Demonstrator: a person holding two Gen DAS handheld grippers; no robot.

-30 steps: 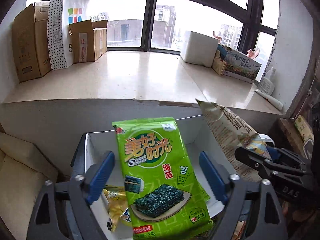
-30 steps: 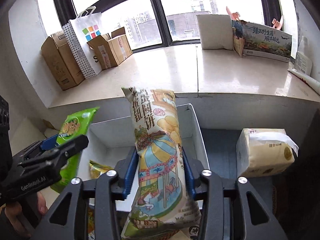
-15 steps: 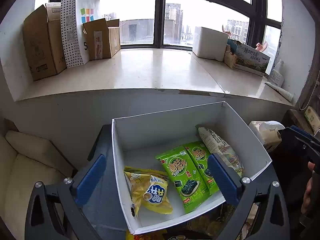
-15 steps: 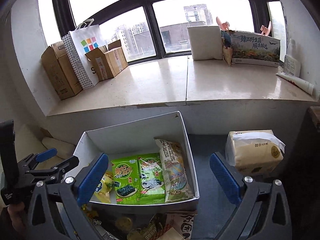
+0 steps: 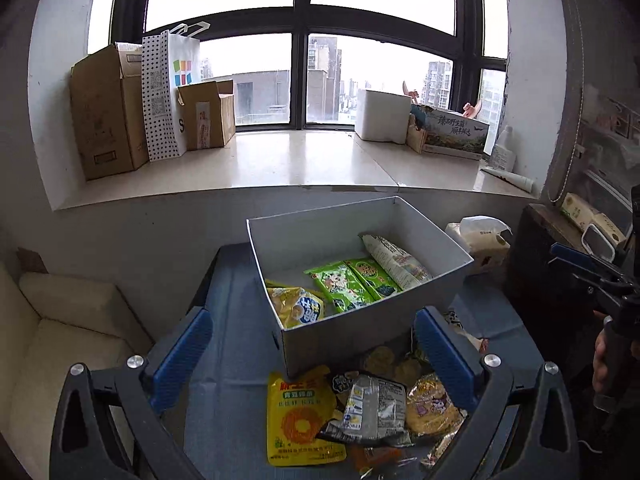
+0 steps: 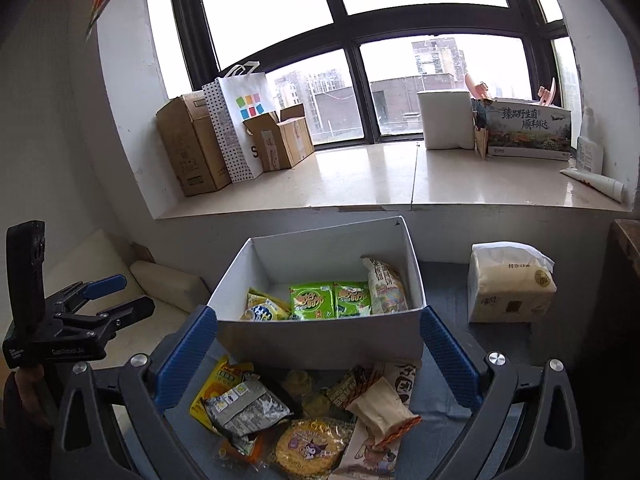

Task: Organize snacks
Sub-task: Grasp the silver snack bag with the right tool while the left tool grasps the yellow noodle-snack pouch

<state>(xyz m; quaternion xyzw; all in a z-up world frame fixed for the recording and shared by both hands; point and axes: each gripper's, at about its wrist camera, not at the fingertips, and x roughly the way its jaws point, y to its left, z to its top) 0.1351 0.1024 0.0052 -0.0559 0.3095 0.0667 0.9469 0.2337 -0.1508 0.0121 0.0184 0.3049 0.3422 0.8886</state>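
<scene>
White box (image 6: 320,340) on dark blue bench (image 6: 452,280). Inside box: yellow bag (image 6: 262,310), two bright green packets (image 6: 312,300), pale cream printed bag (image 6: 386,286). In front of box: yellow pouch (image 5: 300,420) with orange disc, silver-grey wrapper (image 6: 244,402). Right of box: white tissue pack (image 6: 508,284). Behind box: black-dotted white paper bag (image 6: 236,128), brown cartons (image 6: 188,144).

Box (image 6: 320,336) on the bench (image 6: 452,364) below the window sill (image 6: 360,176), four snack packets (image 6: 328,300) side by side inside it, loose snack pile (image 6: 304,412) before it, tissue pack (image 6: 508,284) to its right.
</scene>
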